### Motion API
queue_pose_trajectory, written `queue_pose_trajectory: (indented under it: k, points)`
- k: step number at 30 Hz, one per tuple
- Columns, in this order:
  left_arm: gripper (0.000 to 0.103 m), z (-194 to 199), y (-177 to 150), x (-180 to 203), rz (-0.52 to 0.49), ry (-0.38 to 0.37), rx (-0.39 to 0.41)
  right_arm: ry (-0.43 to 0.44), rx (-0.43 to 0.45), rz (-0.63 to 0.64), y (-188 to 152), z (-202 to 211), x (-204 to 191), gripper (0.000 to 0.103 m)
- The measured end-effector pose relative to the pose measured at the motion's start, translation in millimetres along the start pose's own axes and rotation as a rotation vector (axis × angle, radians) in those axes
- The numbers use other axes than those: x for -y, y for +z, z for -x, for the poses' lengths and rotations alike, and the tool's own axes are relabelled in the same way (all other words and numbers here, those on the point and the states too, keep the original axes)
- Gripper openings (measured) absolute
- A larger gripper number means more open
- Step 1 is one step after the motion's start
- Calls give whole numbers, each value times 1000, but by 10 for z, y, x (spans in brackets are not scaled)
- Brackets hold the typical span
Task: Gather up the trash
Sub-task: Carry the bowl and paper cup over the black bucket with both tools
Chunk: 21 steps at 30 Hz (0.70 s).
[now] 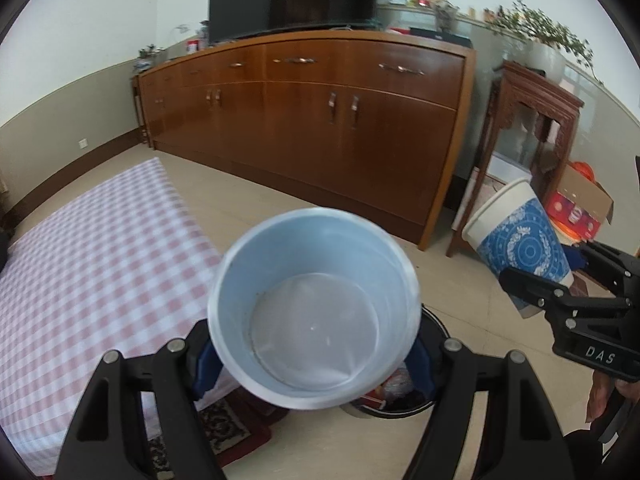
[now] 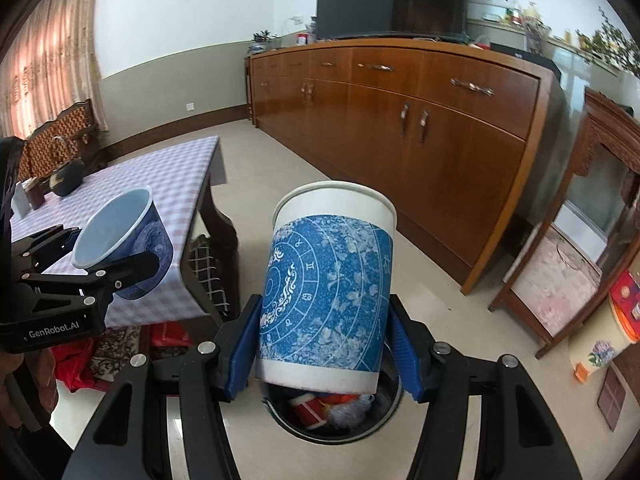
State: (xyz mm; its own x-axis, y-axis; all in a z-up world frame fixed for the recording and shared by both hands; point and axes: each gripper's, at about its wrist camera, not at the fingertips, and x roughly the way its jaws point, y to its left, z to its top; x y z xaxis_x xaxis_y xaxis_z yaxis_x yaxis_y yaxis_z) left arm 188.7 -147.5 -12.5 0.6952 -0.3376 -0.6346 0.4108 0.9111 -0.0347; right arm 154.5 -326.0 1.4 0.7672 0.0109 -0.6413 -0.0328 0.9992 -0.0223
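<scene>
Above the dark trash bin (image 2: 332, 420) on the floor, the right tongs (image 2: 326, 344) grip a blue-patterned white paper cup (image 2: 328, 292) upright, while the left tongs (image 1: 316, 364) clamp a second, empty cup (image 1: 316, 312) tilted toward the camera.

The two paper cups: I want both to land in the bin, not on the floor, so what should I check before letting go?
1. Right gripper firm on its paper cup: ok, pads on both sides.
2. That cup above the trash bin: ok, base over the opening.
3. Left gripper firm on the second cup: ok.
4. Second cup above the bin: cannot tell; the cup hides most of the bin.
5. Room in the bin: ok, trash lies low inside.
6. Cups emptied: left ok; right cannot tell.
</scene>
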Motion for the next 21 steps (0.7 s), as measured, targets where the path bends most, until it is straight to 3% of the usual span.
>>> queue_pose_trajectory:
  k: [12,21]
  points:
    - [75,-423,-146,329,-39,-76,-76,-24,-69,-26,-328,-240,376,61]
    - [75,-919,-476,527,-33,-137,-200,17,-170,47,-704,-727,491,62]
